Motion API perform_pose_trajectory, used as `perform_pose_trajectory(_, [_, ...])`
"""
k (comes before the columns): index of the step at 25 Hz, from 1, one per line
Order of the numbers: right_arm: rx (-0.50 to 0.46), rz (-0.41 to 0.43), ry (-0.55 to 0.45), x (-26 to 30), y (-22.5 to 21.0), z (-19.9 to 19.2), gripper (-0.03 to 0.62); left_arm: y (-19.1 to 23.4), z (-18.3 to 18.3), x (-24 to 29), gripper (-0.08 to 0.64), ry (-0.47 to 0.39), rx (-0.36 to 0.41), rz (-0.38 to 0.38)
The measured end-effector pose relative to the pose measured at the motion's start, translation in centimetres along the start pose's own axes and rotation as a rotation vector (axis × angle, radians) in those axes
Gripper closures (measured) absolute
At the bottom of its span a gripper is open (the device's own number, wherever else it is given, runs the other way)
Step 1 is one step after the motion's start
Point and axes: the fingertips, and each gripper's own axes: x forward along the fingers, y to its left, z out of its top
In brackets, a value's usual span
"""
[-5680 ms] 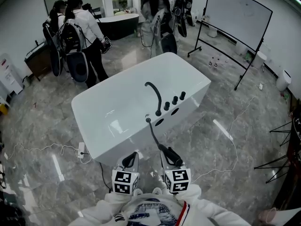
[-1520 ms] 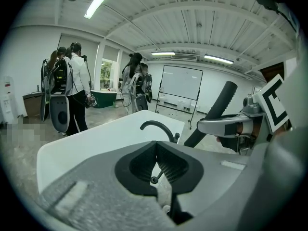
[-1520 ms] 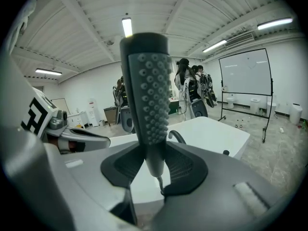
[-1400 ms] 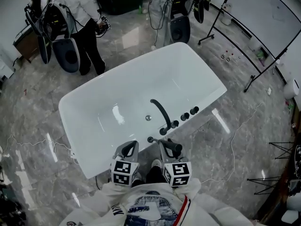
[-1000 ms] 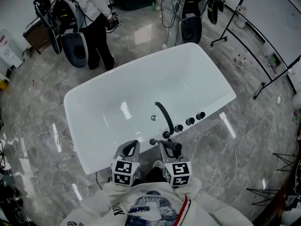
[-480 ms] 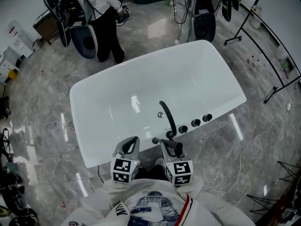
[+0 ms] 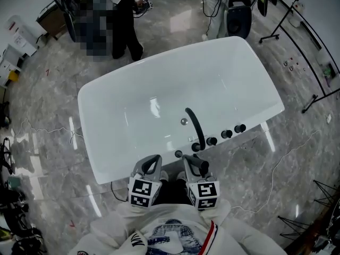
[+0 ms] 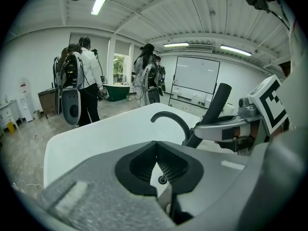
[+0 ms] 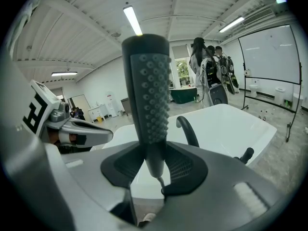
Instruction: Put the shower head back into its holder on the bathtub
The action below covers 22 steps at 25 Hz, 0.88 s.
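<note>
shower head in right tongs; its hose mostly hidden.

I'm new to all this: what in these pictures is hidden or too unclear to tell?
- Holder: head view, just a tiny dark spot on the bathtub rim, too small to show its shape.
- Shower head hose: right gripper view, hidden under the right gripper body.
- People: head view, cut off by the top edge; one is under a mosaic patch.

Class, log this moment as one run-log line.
right gripper: shut on shower head | left gripper: shut, empty | holder: unfilled | bathtub: directly ahead
</note>
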Motion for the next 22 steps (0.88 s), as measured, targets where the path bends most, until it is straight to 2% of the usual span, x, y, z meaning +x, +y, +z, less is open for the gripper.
perform_pose_trajectory(13, [0.014, -0.075, 0.019, 1.2, 0.1, -2.0, 0.454, 1.2, -2.8, 1.6, 0.558, 0.004, -0.002, -0.051])
perform_pose_trajectory(22, [0.014, -0.098, 0.034, 2.8, 0.0, -3.5, 0.454, 1.8, -4.4, 3.2, 0.558, 0.0, -0.011, -0.054])
